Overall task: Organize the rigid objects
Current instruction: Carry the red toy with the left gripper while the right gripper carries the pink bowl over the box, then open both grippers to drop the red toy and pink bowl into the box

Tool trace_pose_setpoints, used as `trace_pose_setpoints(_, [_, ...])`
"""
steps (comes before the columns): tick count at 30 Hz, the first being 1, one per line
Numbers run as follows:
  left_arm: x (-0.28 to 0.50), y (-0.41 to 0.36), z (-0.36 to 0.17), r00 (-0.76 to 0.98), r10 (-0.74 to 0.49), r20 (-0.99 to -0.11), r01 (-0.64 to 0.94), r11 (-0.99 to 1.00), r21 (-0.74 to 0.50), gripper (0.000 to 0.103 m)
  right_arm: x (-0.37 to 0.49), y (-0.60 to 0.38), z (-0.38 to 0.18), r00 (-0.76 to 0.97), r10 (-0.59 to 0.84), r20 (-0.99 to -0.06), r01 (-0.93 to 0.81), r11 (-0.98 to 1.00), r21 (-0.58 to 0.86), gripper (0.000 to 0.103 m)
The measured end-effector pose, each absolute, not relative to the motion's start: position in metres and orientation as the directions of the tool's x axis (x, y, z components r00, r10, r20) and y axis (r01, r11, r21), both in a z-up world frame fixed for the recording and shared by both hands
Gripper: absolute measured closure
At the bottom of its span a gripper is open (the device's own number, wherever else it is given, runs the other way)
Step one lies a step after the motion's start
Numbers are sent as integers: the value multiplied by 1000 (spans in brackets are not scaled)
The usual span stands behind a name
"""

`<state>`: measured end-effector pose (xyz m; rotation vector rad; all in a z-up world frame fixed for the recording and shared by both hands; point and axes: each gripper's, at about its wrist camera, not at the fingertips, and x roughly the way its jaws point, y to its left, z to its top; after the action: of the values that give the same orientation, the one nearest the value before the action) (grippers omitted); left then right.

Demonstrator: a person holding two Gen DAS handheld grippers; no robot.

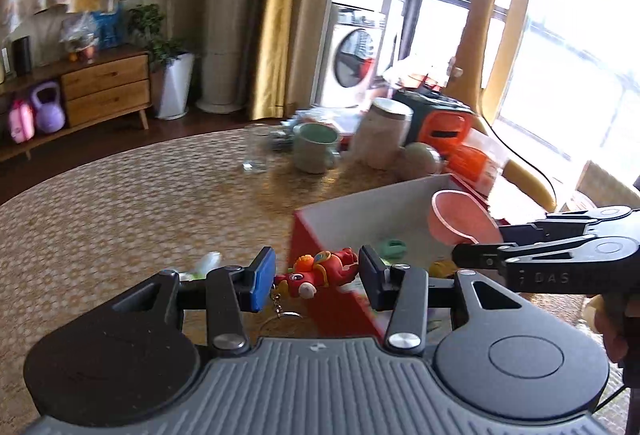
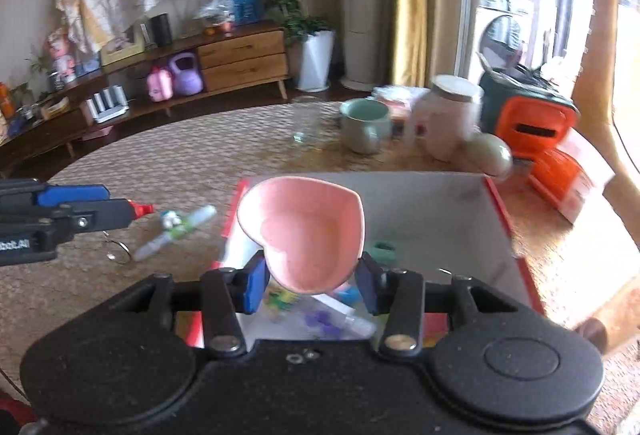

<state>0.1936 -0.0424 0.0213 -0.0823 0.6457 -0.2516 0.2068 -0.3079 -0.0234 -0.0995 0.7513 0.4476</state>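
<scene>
My left gripper (image 1: 316,277) is shut on a red dragon keychain toy (image 1: 320,271), its key ring (image 1: 282,319) dangling, held by the near left corner of the red-and-white box (image 1: 360,211). My right gripper (image 2: 310,281) is shut on a pink heart-shaped dish (image 2: 304,231) and holds it over the box (image 2: 440,203). The dish (image 1: 460,219) and right gripper (image 1: 476,255) also show in the left wrist view. A green ring-shaped object (image 2: 382,249) and several small toys lie inside the box. A white-and-green pen (image 2: 176,227) lies on the table left of the box.
On the woven table mat (image 1: 120,215) behind the box stand a glass (image 1: 256,147), a green mug (image 1: 316,147), a lidded jar (image 1: 384,135), a pale egg-shaped object (image 1: 420,159) and an orange-and-black case (image 1: 440,123). A wooden sideboard (image 1: 104,87) lines the far wall.
</scene>
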Motion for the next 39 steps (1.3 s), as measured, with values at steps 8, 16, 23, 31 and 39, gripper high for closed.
trace_pose_setpoints(8, [214,-97,12,727,-302,-616,278,951,-138,59,224,-343,-43,655,304,-691,-372,926,54,58])
trace_pose_setpoints(16, [247,-145,0,680,-324,-658,321,938,-130,59,240,-367,-63,646,258,-719,-347,938,25,58])
trace_pose_setpoints(23, [284,-177,-19,655,-325,-682,334,934,-124,59,264,-372,-73,649,233,-724,-357,934,-19,58])
trace_pose_setpoints(31, [322,-195,-43,633,-316,-707,322,938,-130,59,295,-375,-95,603,238,-761,-362,932,4,58])
trace_pose_setpoints(39, [350,-201,-69,590,-299,-750,316,940,-126,59,302,-370,-102,591,239,-771,-395,918,-19,62])
